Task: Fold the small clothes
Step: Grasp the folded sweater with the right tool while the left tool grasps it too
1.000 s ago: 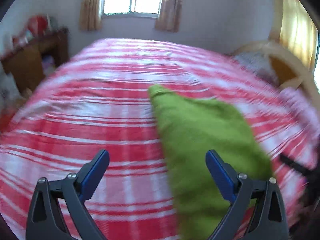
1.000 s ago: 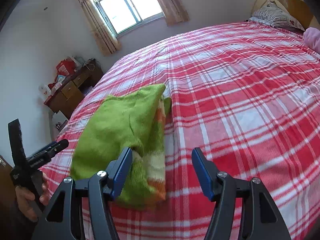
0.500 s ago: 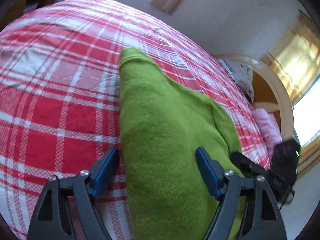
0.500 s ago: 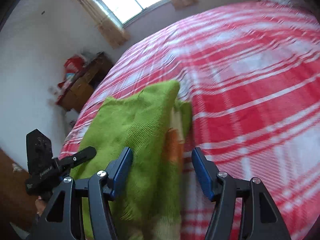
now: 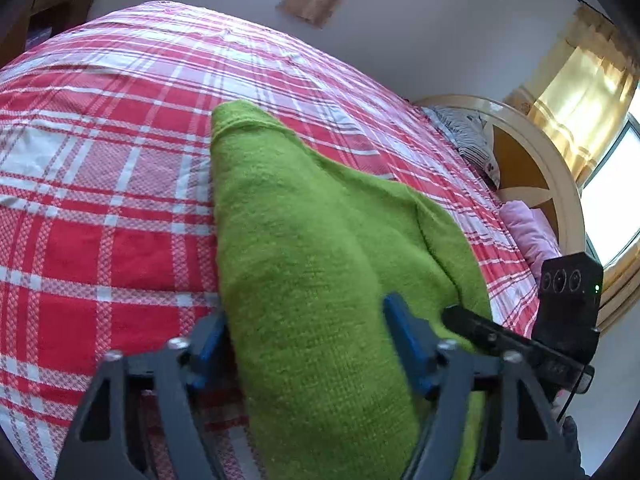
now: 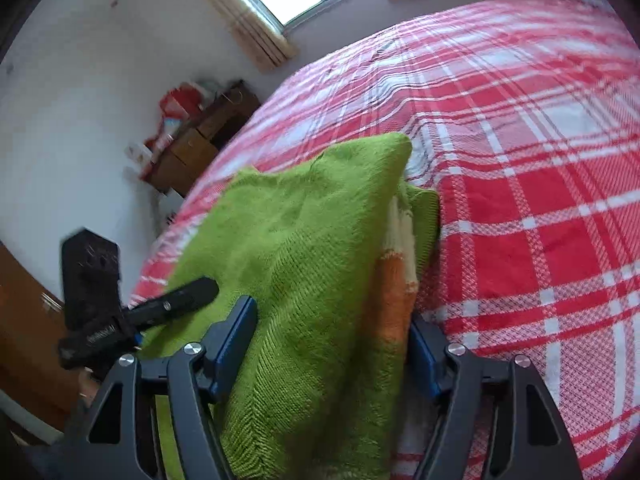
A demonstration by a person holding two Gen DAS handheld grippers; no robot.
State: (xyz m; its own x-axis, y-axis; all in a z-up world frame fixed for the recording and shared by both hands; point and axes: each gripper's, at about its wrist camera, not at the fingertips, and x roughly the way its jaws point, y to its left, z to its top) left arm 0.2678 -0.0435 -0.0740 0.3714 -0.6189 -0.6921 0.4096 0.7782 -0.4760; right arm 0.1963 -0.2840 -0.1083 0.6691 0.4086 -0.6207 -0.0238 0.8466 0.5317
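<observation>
The left tongs point(image 5: 306, 334), at the bottom of the left wrist view, have just been closing, and their blue pads now sit against both sides of a bunched ridge of the green knitted sweater point(image 5: 320, 248). The right tongs point(image 6: 334, 338), at the bottom of the right wrist view, straddle the same garment's other end at middling width, with its orange and cream stripe point(image 6: 394, 276) against the right pad; whether they truly pinch it I cannot tell. The sweater lies partly folded on the red plaid bed cover point(image 5: 100, 208), running from bottom centre toward the middle of each frame. The thick knit could slip out of one grip, or only the top layer might lift, skewing the fold.
</observation>
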